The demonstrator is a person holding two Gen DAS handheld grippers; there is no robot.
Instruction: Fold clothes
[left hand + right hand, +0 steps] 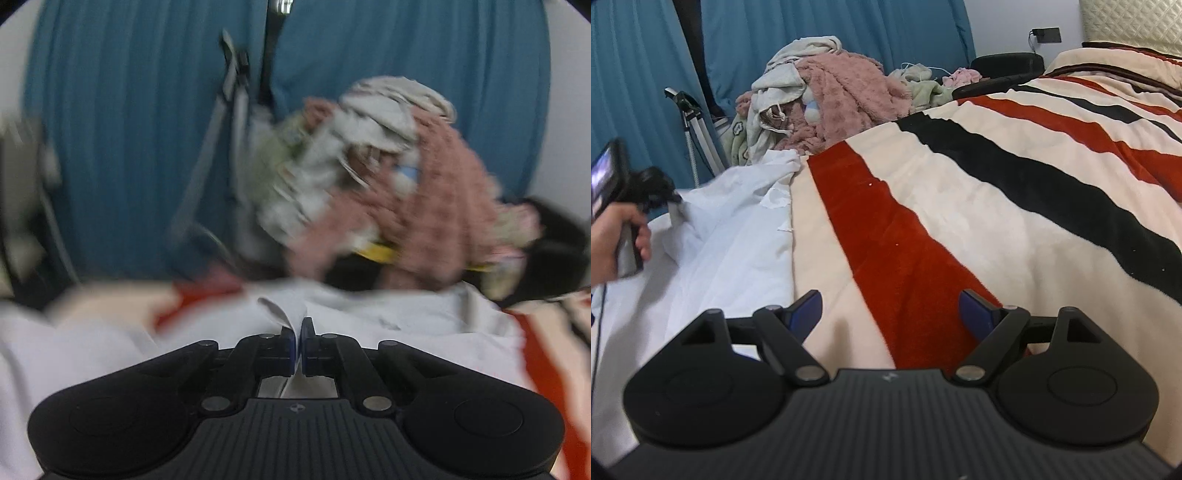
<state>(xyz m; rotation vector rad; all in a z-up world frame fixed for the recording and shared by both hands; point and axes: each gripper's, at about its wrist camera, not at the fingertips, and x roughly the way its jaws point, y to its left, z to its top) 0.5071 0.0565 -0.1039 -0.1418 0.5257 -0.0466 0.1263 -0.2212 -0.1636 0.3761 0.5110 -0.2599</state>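
You see a smooth, thin white cloth garment point(738, 229) lying on a plush, fuzzy striped blanket point(960, 206), with your gripper bodies point(890, 314) in matt ribbed black plastic.

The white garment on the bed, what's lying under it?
Under the white garment lies the striped blanket, whose cream and red bands run out from its edge. How the blanket looks beneath the cloth is hidden. The left hand-held gripper pinches a fold of it.
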